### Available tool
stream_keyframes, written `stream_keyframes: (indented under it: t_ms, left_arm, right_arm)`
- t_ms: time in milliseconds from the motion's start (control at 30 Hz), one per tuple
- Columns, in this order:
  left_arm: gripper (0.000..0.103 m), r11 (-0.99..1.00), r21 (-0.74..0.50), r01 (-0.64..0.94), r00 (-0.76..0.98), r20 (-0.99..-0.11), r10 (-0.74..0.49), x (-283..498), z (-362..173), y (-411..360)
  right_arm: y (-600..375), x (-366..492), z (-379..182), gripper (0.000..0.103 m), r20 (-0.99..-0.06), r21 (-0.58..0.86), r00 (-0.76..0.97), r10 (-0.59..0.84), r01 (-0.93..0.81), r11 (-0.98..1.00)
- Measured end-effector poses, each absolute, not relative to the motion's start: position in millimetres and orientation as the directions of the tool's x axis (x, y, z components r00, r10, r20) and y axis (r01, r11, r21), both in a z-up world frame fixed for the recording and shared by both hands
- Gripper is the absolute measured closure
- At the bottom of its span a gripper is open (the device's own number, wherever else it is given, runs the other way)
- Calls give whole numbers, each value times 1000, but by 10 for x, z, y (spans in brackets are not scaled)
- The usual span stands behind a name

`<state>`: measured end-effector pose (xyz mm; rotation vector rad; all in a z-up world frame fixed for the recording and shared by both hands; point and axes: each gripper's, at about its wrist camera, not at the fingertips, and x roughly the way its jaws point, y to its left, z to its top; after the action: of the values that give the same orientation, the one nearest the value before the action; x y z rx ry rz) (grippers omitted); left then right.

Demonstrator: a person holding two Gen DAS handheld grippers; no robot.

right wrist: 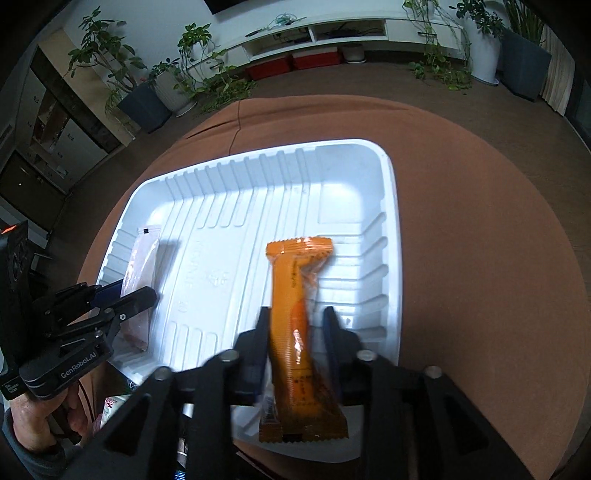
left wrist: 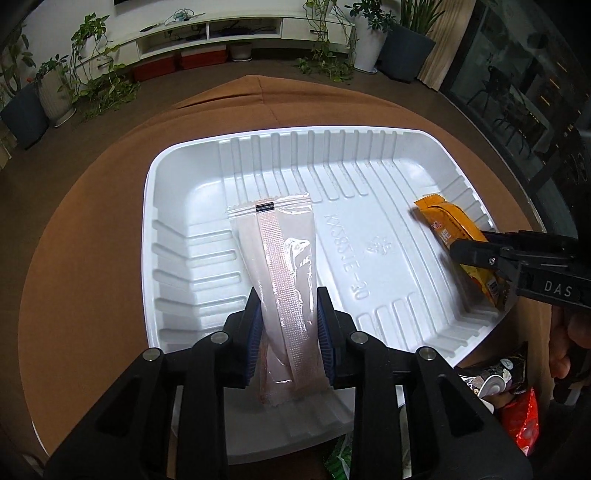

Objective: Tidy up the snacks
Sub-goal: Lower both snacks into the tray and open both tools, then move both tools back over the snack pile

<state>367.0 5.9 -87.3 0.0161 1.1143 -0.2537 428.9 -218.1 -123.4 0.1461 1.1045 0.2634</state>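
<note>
A white ribbed plastic tray sits on a round brown-clothed table. My left gripper is over the tray's left part, its jaws closed against the sides of a pale pink snack packet that points away from me. My right gripper is over the tray's right part. An orange snack bar lies between its jaws, touching the left one, with a small gap at the right one.
Several loose snack packets lie on the table by the tray's near right corner, among them a dark one, a red one and a green one. Potted plants and a white low shelf stand beyond the table.
</note>
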Motion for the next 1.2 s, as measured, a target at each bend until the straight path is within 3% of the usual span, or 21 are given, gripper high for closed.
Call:
stream_keyframes:
  t_ms: [67,133,200,333,400,467,567,667,767,933,1067,1200]
  left_arm:
    - [75,971,-105,213,423,-886,-189,3616,-835,66]
    - [65,971,-107,214,434,-880,-192,3553,-780,86]
    - [42,970,-117,213,454,-867,-205,3477,-693,130]
    - [30,966,-141,217,486,-843,-232,3311,-509,221]
    - [13,961,-163,225,509,-821,-258,3182,-380,282]
    - [0,951,-183,251,551,-780,-296,2991,-218,355]
    - [0,946,-170,275,641,-701,-312,2631,14,470]
    - [0,945,-209,251,722,-610,-326,2223,171,599]
    - [0,949,-241,202,751,-584,-308,1843,250,690]
    - [0,949,-305,80,734,-626,-263,1212,176,893]
    - [0,938,-341,64,709,-646,-283,826,1,1018]
    - [0,945,-324,52,678,-683,-271,566,-161,1064]
  right_arm:
    - [-2194,4268,-1194,53,-851,259,433,295,-143,955]
    - [-2192,4237,-1125,44,-842,258,449,298,-150,954]
    - [-2201,4180,-1017,33,-827,251,480,293,-152,956]
    - [-2316,4005,-724,25,-775,262,548,315,-174,949]
    - [-2404,3856,-508,22,-730,278,595,336,-190,942]
    - [-2520,3638,-271,14,-655,307,659,369,-214,927]
    - [-2709,3226,24,0,-510,381,737,444,-269,884]
    - [-2835,2896,134,0,-415,485,731,541,-325,812]
    - [-2939,2516,70,0,-344,597,713,611,-336,728]
    - [-3000,1903,-235,0,-325,688,726,606,-259,679]
    - [-3006,1476,-535,0,-418,656,749,514,-143,741]
    - [-2941,1178,-774,0,-453,683,736,502,-76,727]
